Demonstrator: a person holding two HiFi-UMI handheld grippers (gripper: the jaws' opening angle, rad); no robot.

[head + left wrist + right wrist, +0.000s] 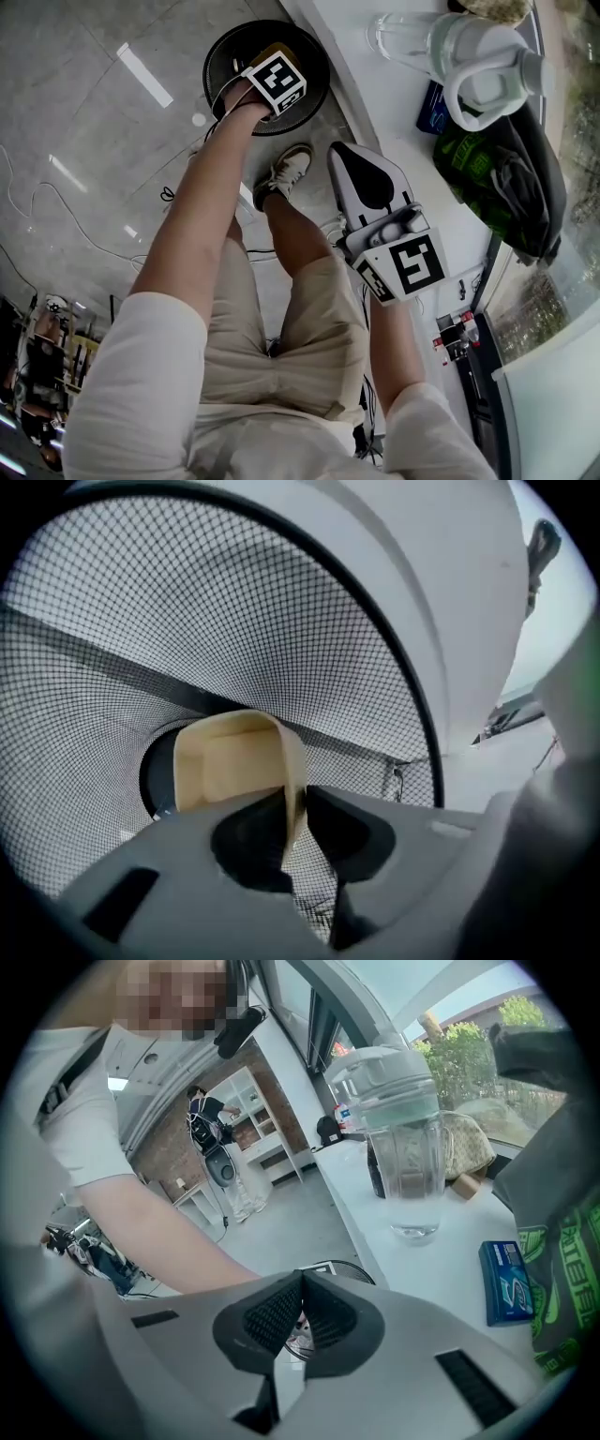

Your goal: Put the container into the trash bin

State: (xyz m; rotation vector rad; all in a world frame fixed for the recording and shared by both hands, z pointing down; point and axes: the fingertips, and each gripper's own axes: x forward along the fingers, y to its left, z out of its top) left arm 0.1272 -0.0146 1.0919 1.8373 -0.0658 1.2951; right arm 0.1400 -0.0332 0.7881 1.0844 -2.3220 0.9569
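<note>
In the left gripper view, the release step is judged to be in hand. The left gripper (298, 819) is reached into the mouth of the round black wire-mesh trash bin (141, 621). The pale beige, thin-walled, open-topped container (230, 761) is held by one side wall, which is pinched in the narrow gap between the dark pads. The container is hung inside the bin with its hollow turned toward the camera. Contact with the dark bottom cannot be confirmed, as that part is hidden behind it. What is called for next is judged to be a widening of the jaws, so that the light box is dropped, and then a lift clear of the rim

In the head view, the trash bin is seen on the grey tiled floor (94, 112) beside the white counter (394, 103). The left gripper is placed over its opening, and only a tan sliver of the container is shown past the marker cube. The right gripper (342, 159) is held well apart, near the counter edge

In the right gripper view, the ribbed pads are brought together with nothing between them, and a clear blender jug (398, 1138) is seen on the counter beyond
</note>
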